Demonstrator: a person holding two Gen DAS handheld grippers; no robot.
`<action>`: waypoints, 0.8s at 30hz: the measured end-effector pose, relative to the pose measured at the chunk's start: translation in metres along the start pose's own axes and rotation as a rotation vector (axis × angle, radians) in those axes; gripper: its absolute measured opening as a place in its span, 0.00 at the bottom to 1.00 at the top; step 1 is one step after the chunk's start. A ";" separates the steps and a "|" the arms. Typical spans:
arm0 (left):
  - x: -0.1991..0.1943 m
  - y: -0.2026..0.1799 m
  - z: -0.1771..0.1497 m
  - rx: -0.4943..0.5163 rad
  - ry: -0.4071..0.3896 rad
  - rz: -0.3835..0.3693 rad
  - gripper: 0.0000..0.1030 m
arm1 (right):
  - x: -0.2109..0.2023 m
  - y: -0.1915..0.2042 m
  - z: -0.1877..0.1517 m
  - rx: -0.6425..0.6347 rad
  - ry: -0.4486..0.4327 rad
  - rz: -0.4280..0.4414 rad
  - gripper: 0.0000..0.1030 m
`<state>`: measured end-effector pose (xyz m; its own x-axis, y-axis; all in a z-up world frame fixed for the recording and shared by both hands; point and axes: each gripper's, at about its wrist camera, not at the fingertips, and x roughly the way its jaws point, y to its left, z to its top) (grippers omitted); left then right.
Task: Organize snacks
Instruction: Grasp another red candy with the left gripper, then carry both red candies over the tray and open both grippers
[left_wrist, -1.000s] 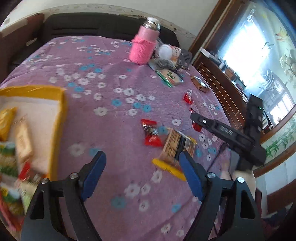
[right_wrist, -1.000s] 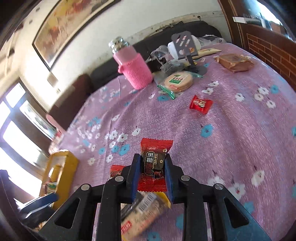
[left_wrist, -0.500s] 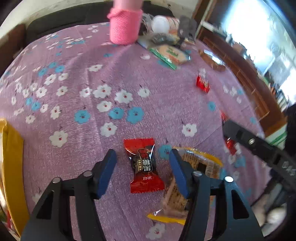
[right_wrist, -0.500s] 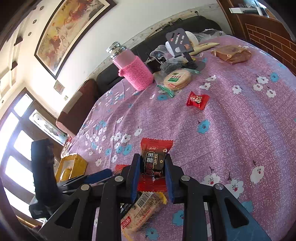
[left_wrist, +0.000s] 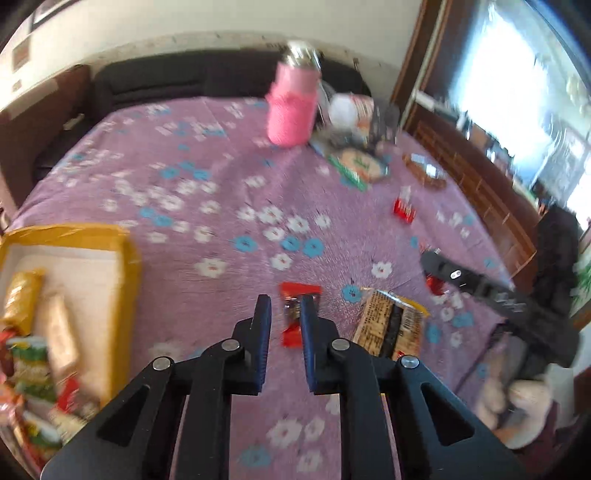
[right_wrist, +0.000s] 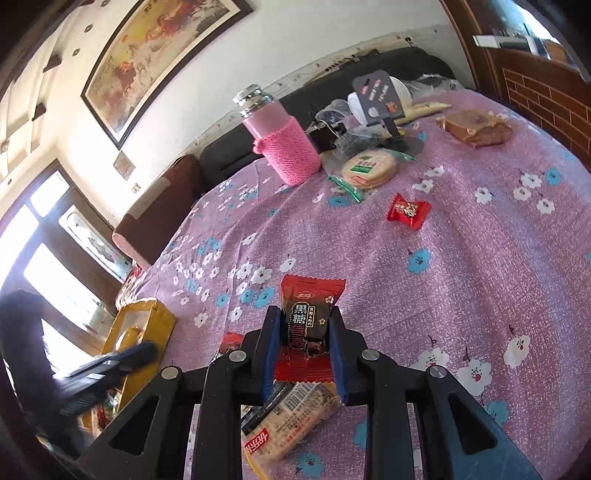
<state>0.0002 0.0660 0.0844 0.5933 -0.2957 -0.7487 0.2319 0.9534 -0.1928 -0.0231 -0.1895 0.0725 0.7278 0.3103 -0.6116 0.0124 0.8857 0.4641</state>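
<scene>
You are holding your right gripper (right_wrist: 304, 314) closed on a black-label candy (right_wrist: 304, 325). Its blue pads are pressing the wrapper from both sides, and the red top edge is sticking out past the fingertips toward 12 o'clock, above the flowered purple tablecloth (right_wrist: 461, 258). Your left gripper (left_wrist: 284, 302) is showing its fingers drawn almost together, as they have just been closing. In the left wrist view a red candy (left_wrist: 291, 317) is sitting in line with the narrow gap at the fingertips. That view is blurring, though, so you cannot tell whether the tips are pinching the candy or it is lying on the cloth beneath them. A cracker packet (left_wrist: 388, 325) is lying at 3 o'clock from that candy, just beside it but not touching. The yellow box (left_wrist: 129, 266) is standing at 9 o'clock from your left gripper, with several wrapped snacks lying inside. In the right wrist view the cracker packet is showing under your right fingers at 6 o'clock. Another candy (right_wrist: 408, 211) is lying alone on the cloth at 1 o'clock, well apart from your gripper. Farther toward 12 o'clock, a round biscuit pack (right_wrist: 369, 168) is resting just beside a pink bottle (right_wrist: 288, 147), which is standing upright near the far edge of the table.
</scene>
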 end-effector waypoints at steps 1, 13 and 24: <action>-0.008 0.005 0.000 -0.015 -0.016 -0.003 0.13 | 0.000 0.002 -0.001 -0.008 -0.002 -0.004 0.25; 0.034 0.001 -0.010 0.000 0.106 -0.045 0.41 | -0.001 0.008 -0.006 -0.015 -0.011 -0.011 0.25; 0.088 -0.037 -0.001 0.182 0.154 0.044 0.41 | 0.001 -0.008 0.002 0.038 0.008 0.020 0.26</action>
<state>0.0427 0.0043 0.0248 0.4843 -0.2282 -0.8446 0.3514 0.9348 -0.0510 -0.0211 -0.1967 0.0698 0.7225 0.3306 -0.6072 0.0242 0.8656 0.5001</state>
